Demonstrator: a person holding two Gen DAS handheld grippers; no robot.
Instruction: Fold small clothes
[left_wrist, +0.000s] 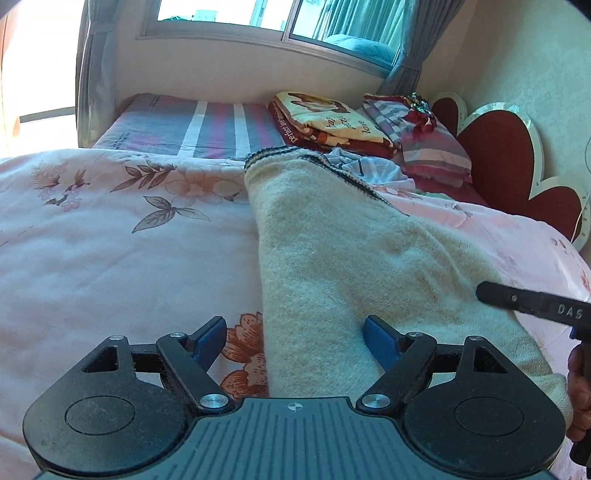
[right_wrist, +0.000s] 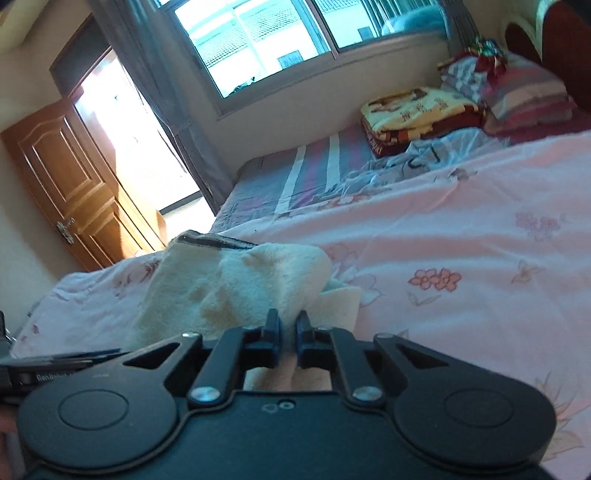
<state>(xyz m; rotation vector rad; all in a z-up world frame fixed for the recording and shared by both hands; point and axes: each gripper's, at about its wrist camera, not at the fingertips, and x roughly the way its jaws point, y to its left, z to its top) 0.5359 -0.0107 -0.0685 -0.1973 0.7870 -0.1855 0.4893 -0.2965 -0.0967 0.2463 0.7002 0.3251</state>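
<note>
A cream woolly sock (left_wrist: 354, 254) with dark stripes at its cuff lies lengthwise on the pink floral bedspread (left_wrist: 110, 240). My left gripper (left_wrist: 295, 332) is open, its blue pads either side of the sock's near end, just above it. My right gripper (right_wrist: 288, 325) is shut on the sock (right_wrist: 236, 280) and lifts a bunched fold of it off the bed. A finger of the right gripper (left_wrist: 532, 302) shows at the right edge of the left wrist view, over the sock's right side.
Folded blankets (left_wrist: 332, 118) and striped pillows (left_wrist: 424, 136) are stacked at the bed's far end by a red headboard (left_wrist: 509, 155). A light blue garment (right_wrist: 424, 158) lies crumpled beyond the bedspread. A striped mattress (left_wrist: 207, 125), window and wooden door (right_wrist: 70, 177) lie behind.
</note>
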